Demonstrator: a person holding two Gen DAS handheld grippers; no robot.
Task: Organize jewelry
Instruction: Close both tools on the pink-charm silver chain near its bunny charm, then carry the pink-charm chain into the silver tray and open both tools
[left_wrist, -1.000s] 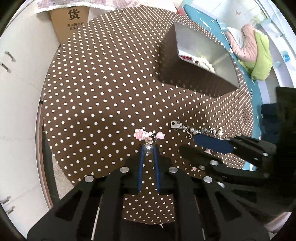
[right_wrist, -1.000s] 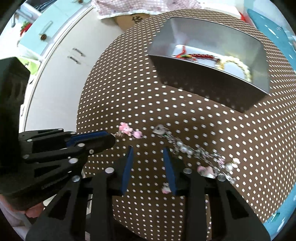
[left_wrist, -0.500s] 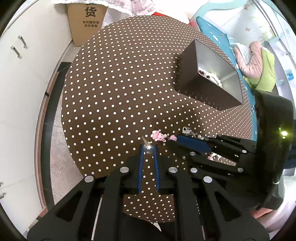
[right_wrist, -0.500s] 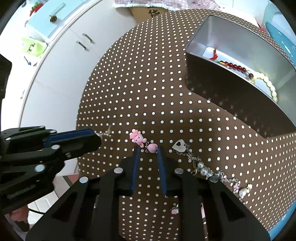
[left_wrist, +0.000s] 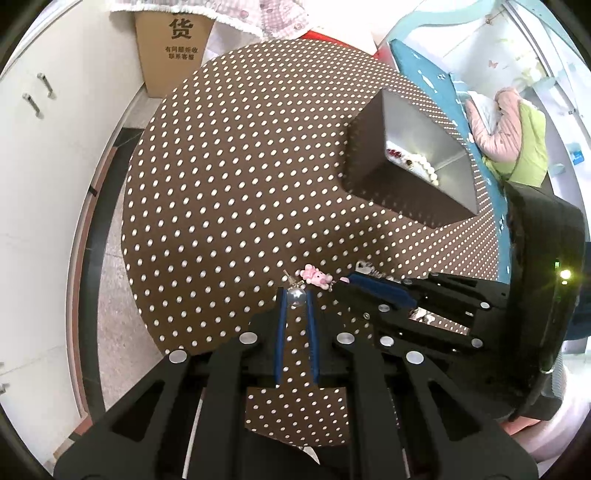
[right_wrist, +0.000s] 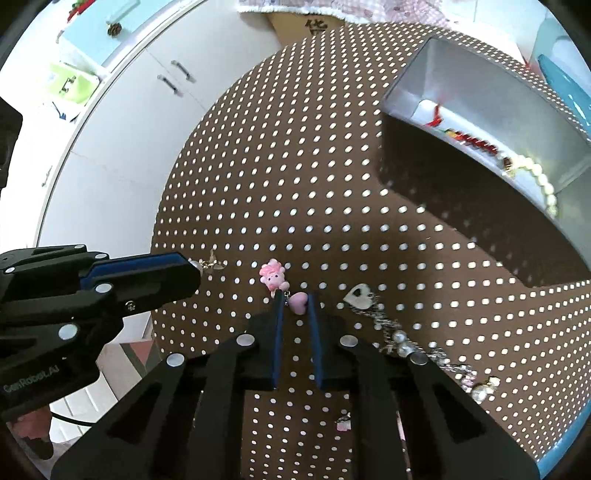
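Near the front edge of the round polka-dot tabletop (left_wrist: 229, 177), on the side away from the metal box (left_wrist: 417, 192), the left tool (left_wrist: 295, 295) is clenched on a silver bead (left_wrist: 296, 297), which sits between its blue finger pads at their tips. A small gold butterfly piece (right_wrist: 213, 263) lies just beyond that bead, seen from the right wrist camera next to the left tool's tip. The pink pig charm (right_wrist: 272, 276) lies on the cloth between the two tools, closer to the box than the bead. The right tool (right_wrist: 295, 301) is closed down around a pink heart charm (right_wrist: 297, 302), its pads on either side and close to touching it; firm contact cannot be confirmed. Beside the right tool, toward the box, a silver heart pendant (right_wrist: 359, 295) lies at the end of a pearl-and-chain strand (right_wrist: 410, 350) trailing along the tabletop. Inside the metal box rest a red bead bracelet (right_wrist: 471, 139) and a cream pearl strand (right_wrist: 541, 184). A cardboard carton (left_wrist: 173, 44) stands on the floor beyond the tabletop's far edge.
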